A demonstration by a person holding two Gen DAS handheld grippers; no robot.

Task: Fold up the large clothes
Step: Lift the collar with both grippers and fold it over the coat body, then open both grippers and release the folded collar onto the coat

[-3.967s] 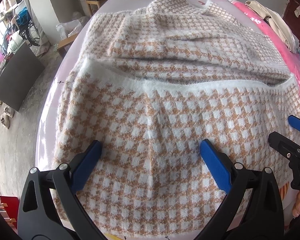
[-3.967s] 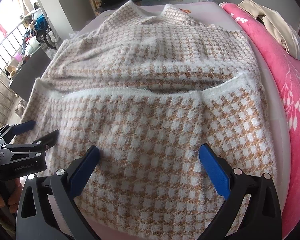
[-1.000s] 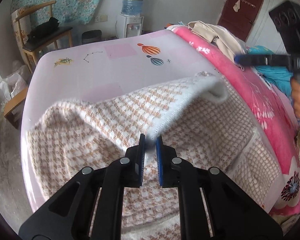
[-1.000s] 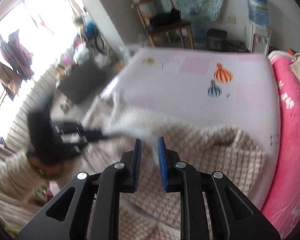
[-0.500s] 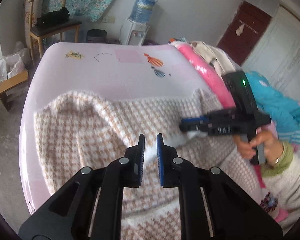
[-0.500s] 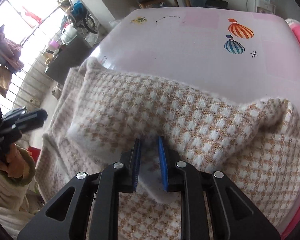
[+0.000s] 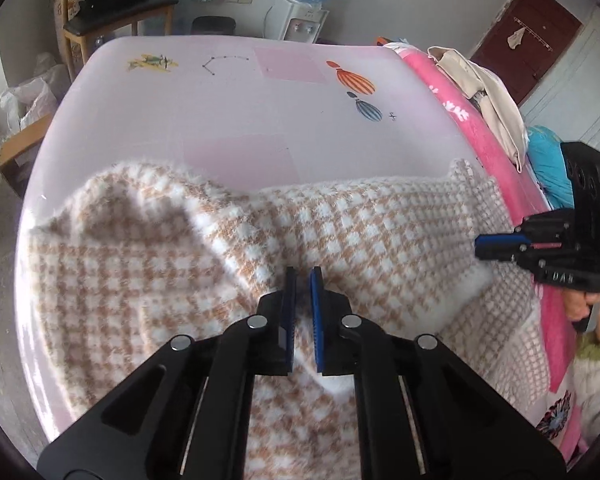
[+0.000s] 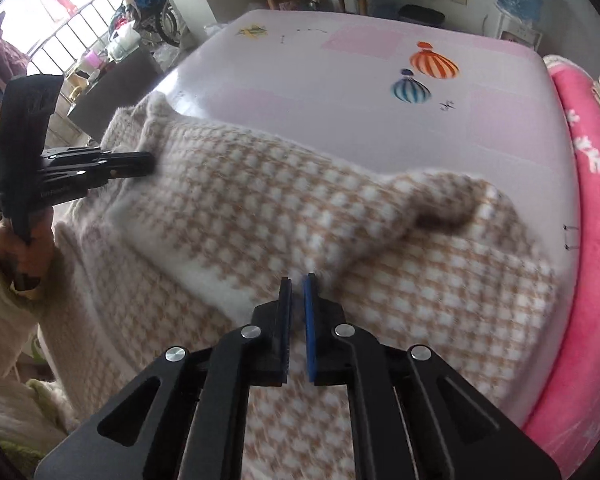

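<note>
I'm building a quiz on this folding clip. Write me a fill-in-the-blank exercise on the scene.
1. The checked sweater lies on a pale ____ table.
2. The left gripper is shut on a fold of the ____.
3. The table carries two striped ____ pictures.
4. Beside the table lies a bright pink ____.

Missing words: pink; sweater; balloon; blanket
</note>
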